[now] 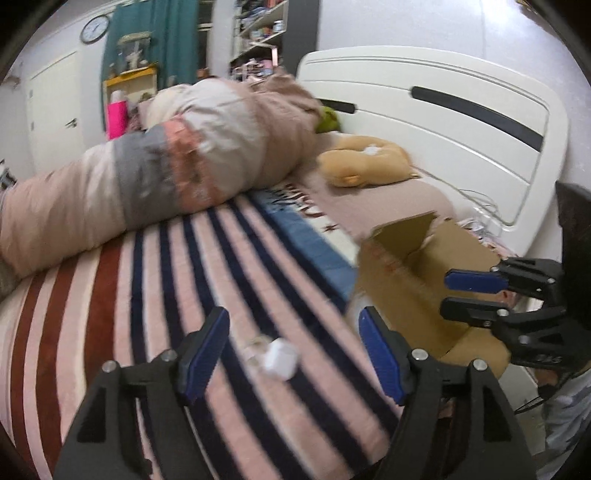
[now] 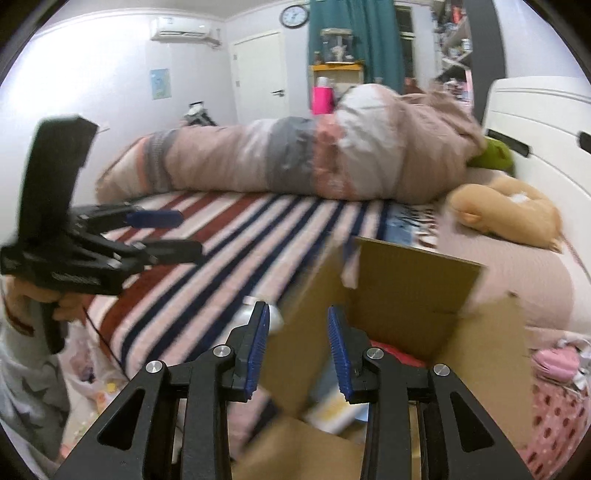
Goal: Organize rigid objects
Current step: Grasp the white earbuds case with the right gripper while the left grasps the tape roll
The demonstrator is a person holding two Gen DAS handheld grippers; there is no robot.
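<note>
Left gripper (image 1: 293,356) sits low centre in the left wrist view, jaws spread wide, nothing between them. Just past its fingers, between the two blue pads, a small white object (image 1: 279,359) lies on the striped blanket (image 1: 166,295); too blurred to tell what it is. Jaws not touching it.

Cardboard box (image 1: 413,280) stands at lower right of that view, flaps up, on the bed beside the striped blanket. Right gripper (image 1: 466,294) shows in front of the box at right, fingers parted with a narrow gap, empty.

Right wrist view: right gripper (image 2: 298,350) low centre, jaws released, hovering at the near left corner of the open box (image 2: 417,295). Inside the box, something red (image 2: 395,354) and a pale flat item (image 2: 332,406), both blurred. A rounded silver-white object (image 2: 251,314) lies on the blanket just left of the box, partly behind the left finger.

Left gripper (image 2: 186,234) at mid left of this view, held in a hand (image 2: 55,302), fingers apart, over the blanket.

Further back: rolled quilt (image 2: 295,162) across the bed, tan plush toy (image 2: 506,210) at right near the white headboard (image 2: 546,122). Wall clock (image 2: 294,16) at top.
</note>
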